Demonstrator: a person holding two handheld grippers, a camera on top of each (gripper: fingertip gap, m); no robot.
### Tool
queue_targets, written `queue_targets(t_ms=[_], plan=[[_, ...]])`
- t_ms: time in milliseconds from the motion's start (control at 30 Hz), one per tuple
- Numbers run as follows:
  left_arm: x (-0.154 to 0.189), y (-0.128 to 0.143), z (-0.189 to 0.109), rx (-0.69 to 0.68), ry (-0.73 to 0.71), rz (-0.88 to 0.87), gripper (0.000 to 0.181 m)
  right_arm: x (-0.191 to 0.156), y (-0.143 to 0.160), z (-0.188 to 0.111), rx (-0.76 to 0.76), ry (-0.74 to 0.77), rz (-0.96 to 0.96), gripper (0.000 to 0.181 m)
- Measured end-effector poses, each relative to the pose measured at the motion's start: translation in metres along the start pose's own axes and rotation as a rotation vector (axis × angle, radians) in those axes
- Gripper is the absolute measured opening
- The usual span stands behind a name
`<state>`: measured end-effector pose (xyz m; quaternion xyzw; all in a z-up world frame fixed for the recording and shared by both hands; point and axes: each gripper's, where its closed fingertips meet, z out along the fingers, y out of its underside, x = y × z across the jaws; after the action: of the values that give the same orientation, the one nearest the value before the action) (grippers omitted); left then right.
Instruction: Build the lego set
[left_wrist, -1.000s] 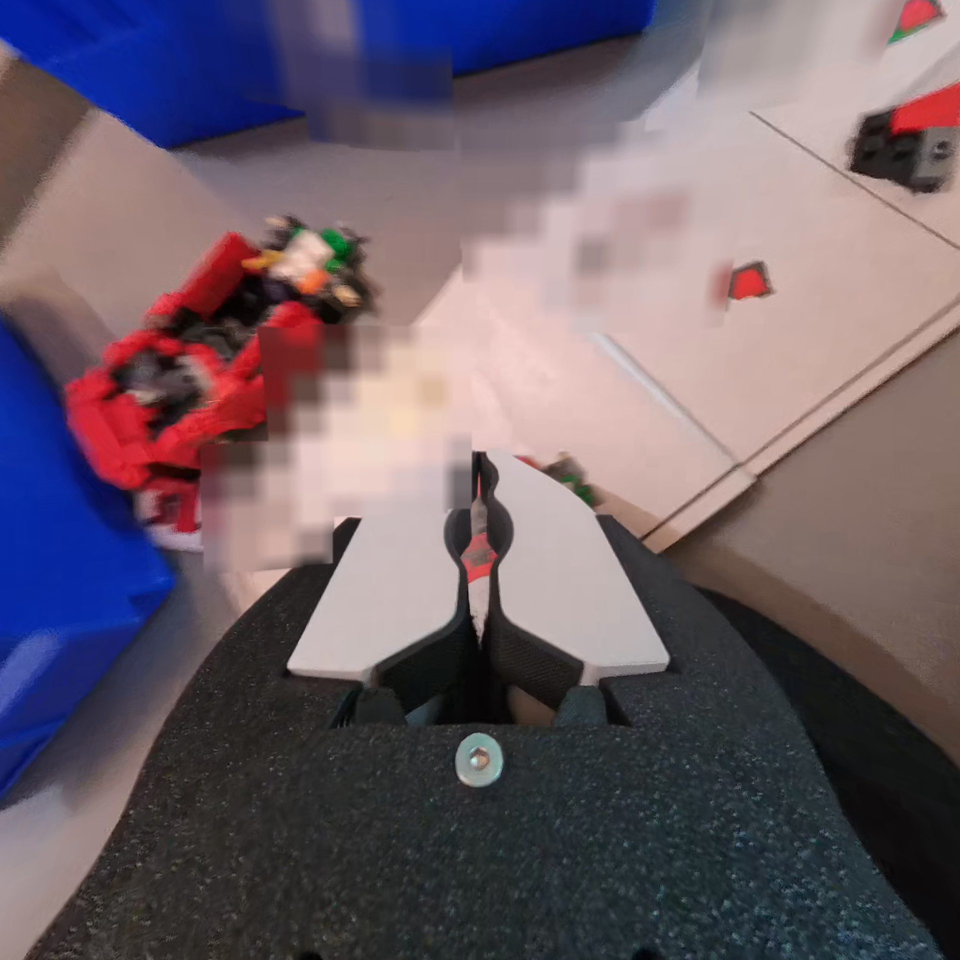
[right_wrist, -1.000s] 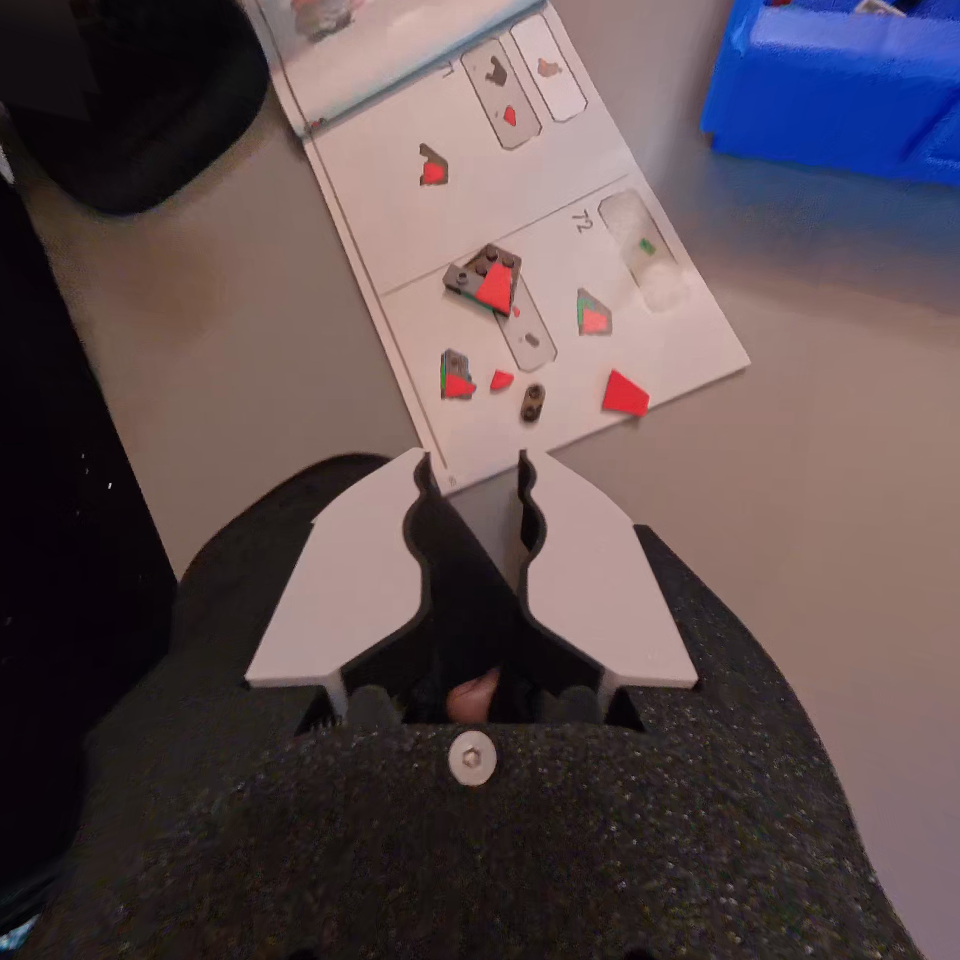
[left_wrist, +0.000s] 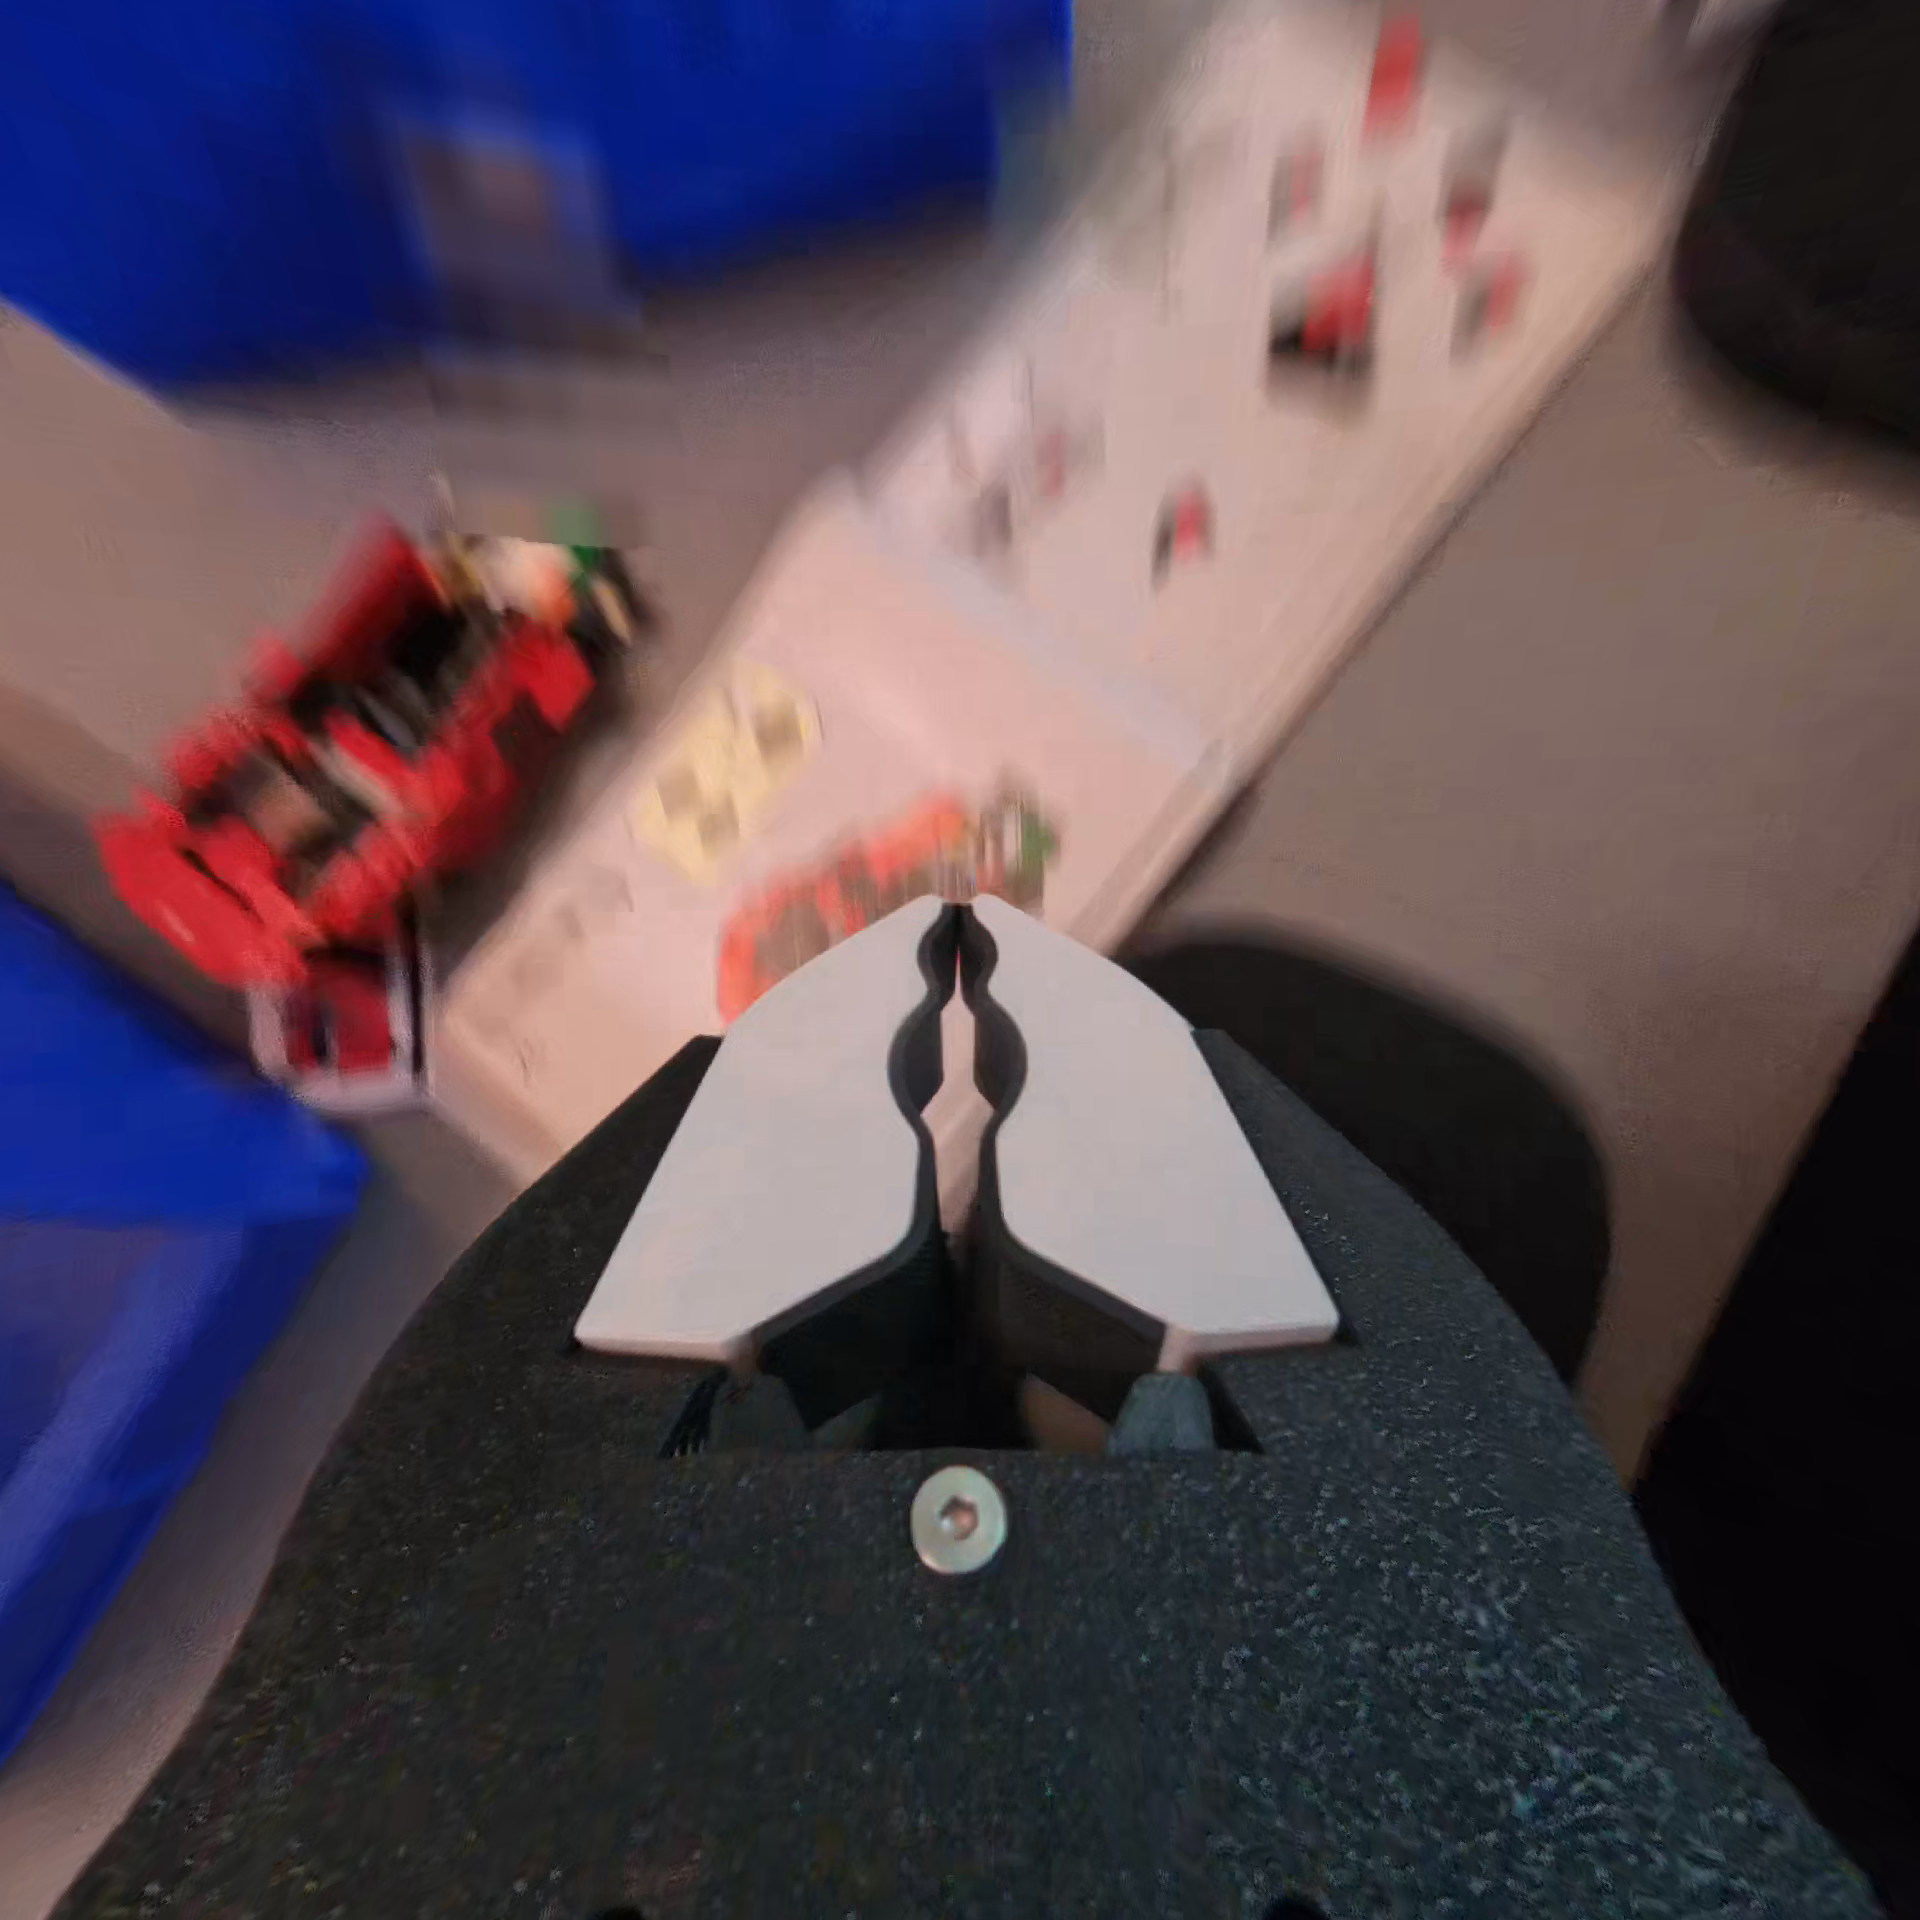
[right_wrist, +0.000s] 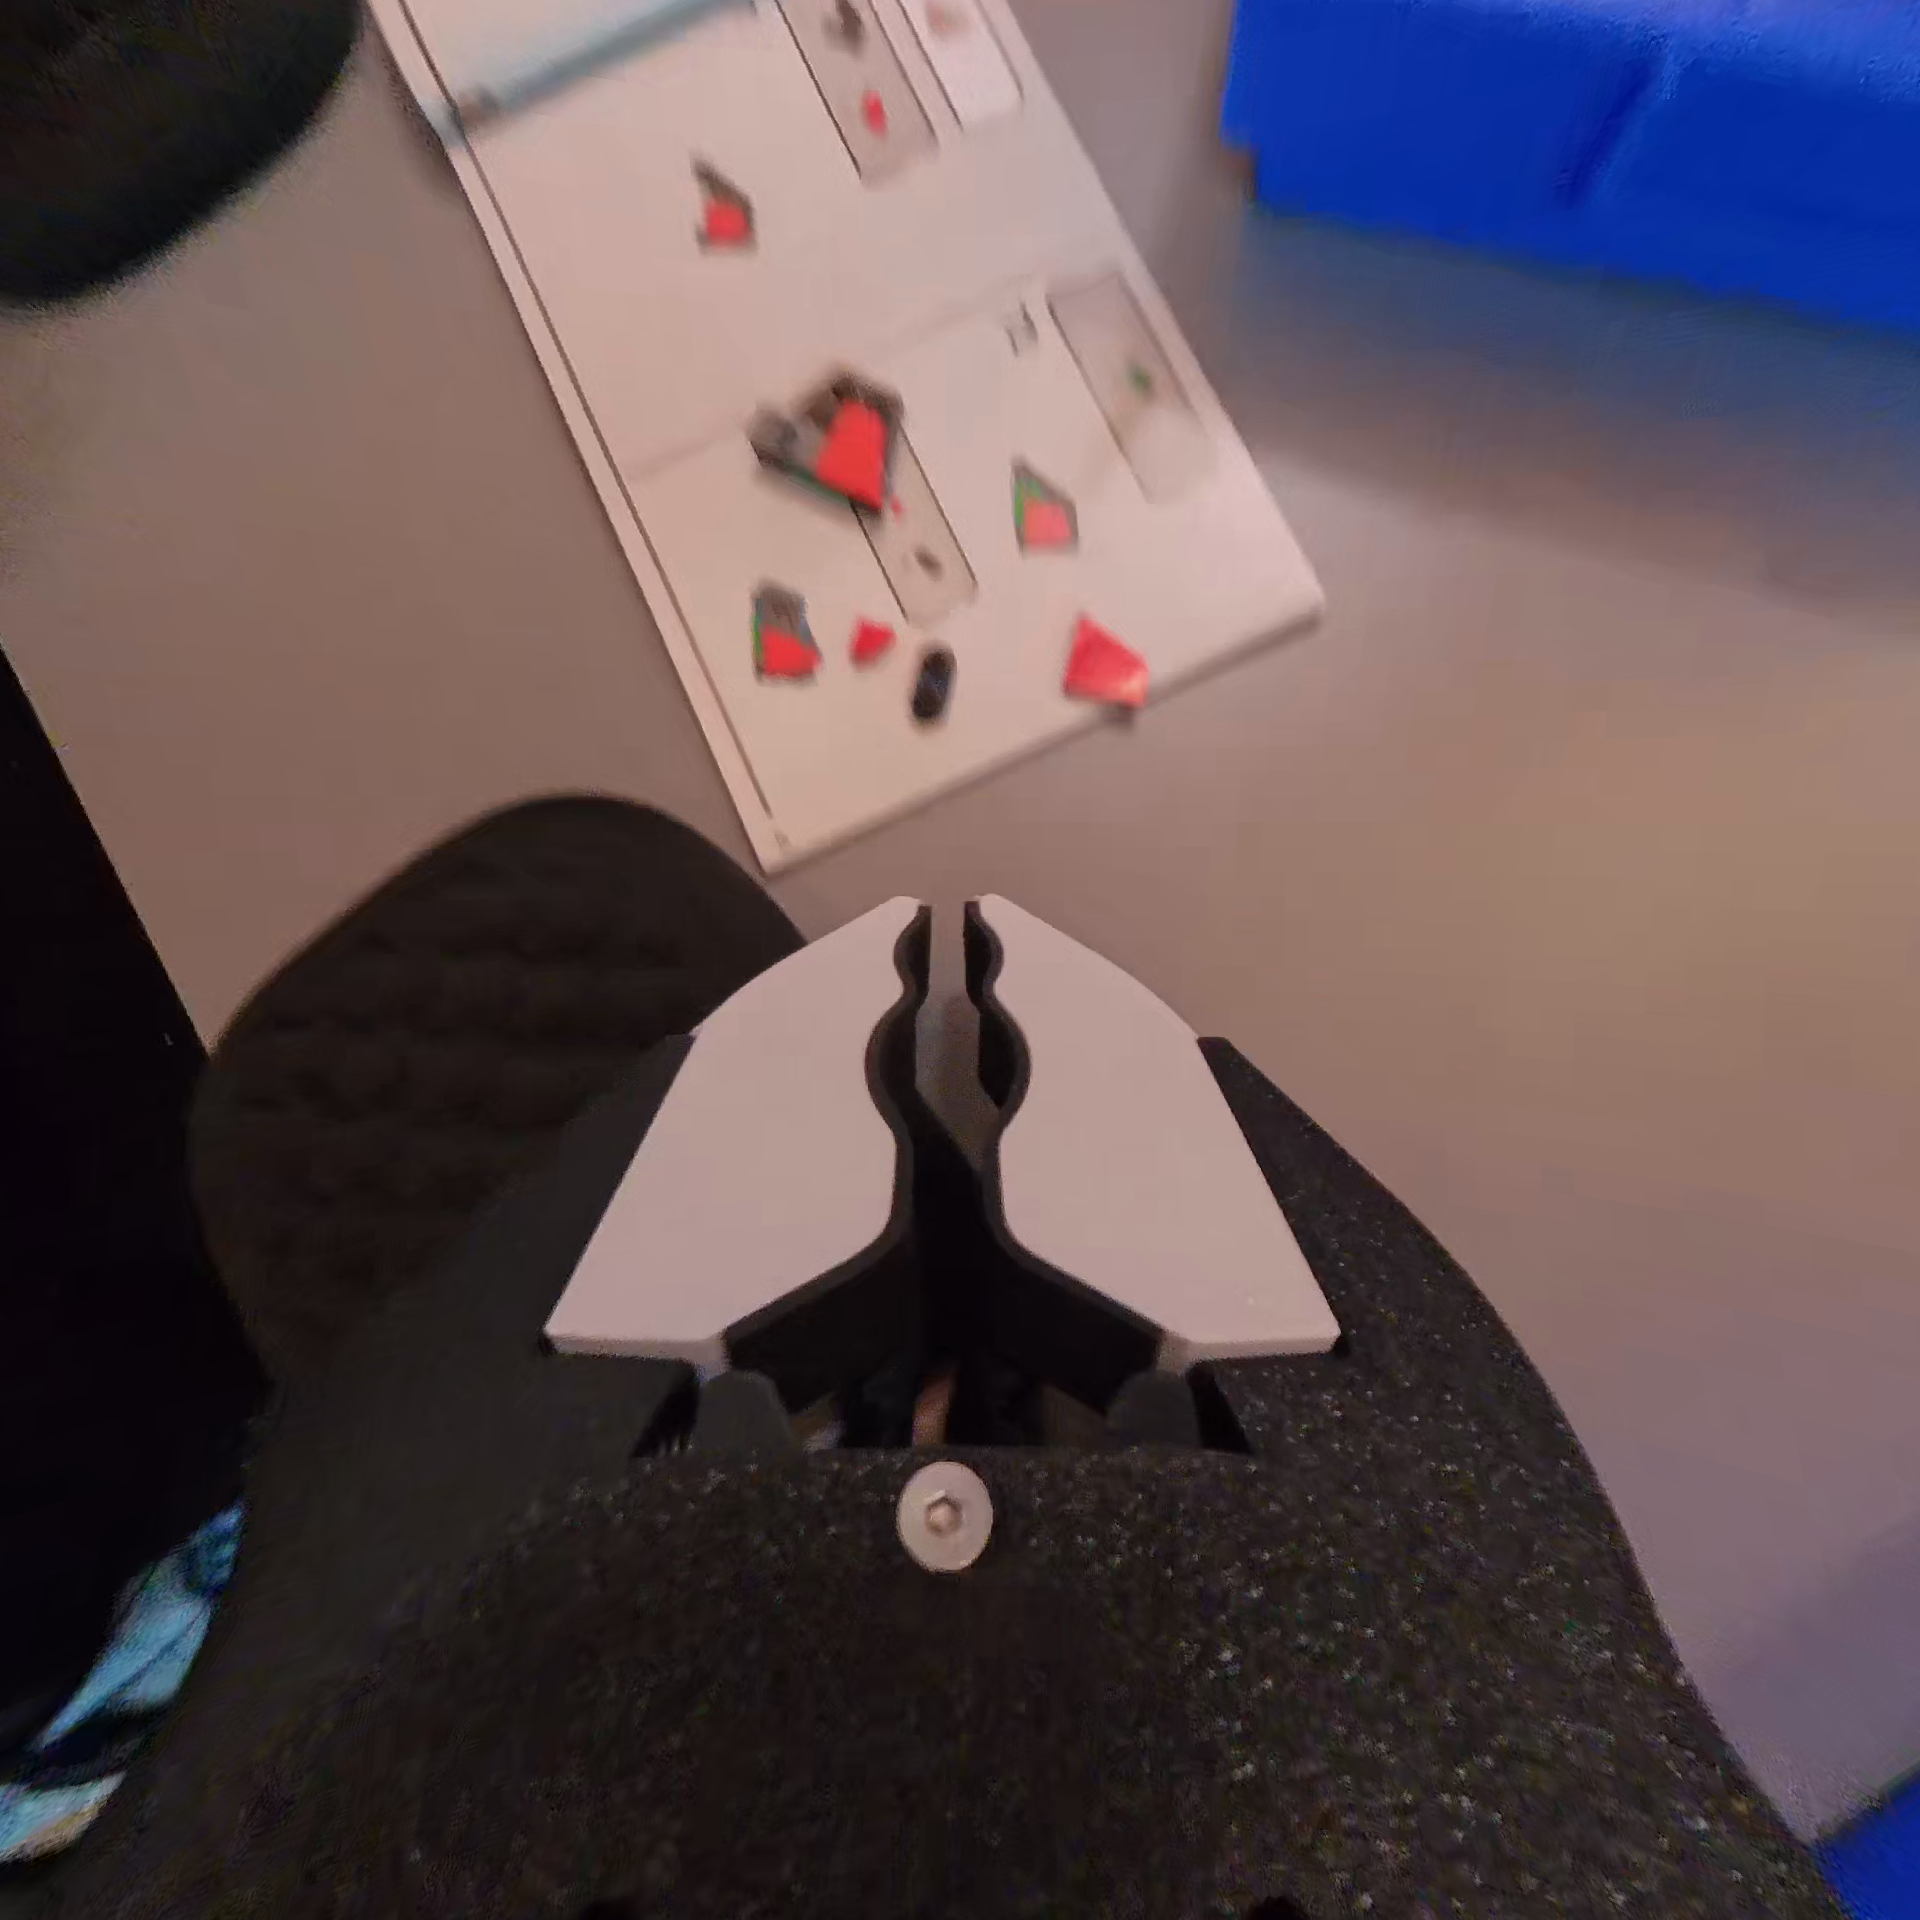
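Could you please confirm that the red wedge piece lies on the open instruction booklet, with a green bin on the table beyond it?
Not quite: the bin is blue, not green, as the right wrist view shows. The red wedge piece does lie on the open instruction booklet, near its corner, with the bin on the table beyond it.

Partly built red lego car (left_wrist: 343, 769) plus loose pieces.
Car lies on table left of booklet, blurred; red wedge (right_wrist: 1103, 661), small black piece (right_wrist: 932, 683) and grey-red subassembly (right_wrist: 836, 442) rest on booklet (right_wrist: 644, 343).
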<state>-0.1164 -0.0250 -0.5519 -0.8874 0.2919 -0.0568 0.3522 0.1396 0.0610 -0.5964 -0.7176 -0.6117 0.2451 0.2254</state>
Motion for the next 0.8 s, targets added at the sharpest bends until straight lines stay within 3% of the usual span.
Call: queue_targets(t_ms=[33,100,200,300,400,700,800], plan=[[0.006,-0.029,0.004,0.135,-0.006,-0.016,0.000,-0.006,-0.011,0.005,0.031,0.000,-0.014,0.005],[0.031,-0.064,0.027,0.247,0.076,-0.013,0.000,-0.019,-0.022,0.017,0.031,-0.019,-0.051,0.004],[0.047,-0.068,0.081,0.124,0.093,0.042,0.000,-0.024,-0.024,0.028,-0.007,0.005,-0.078,0.003],[0.055,-0.065,0.103,0.073,0.115,0.057,0.000,-0.023,-0.011,0.033,-0.079,0.004,-0.069,0.004],[0.057,-0.048,0.112,-0.015,0.158,0.074,0.000,-0.017,-0.011,0.031,-0.070,0.016,-0.055,0.005],[0.057,-0.046,0.112,-0.005,0.179,0.065,0.000,-0.015,-0.012,0.031,-0.049,-0.004,-0.029,0.005],[0.057,-0.046,0.112,0.000,0.190,0.049,0.000,-0.020,-0.033,0.030,0.029,0.011,-0.052,0.013]])
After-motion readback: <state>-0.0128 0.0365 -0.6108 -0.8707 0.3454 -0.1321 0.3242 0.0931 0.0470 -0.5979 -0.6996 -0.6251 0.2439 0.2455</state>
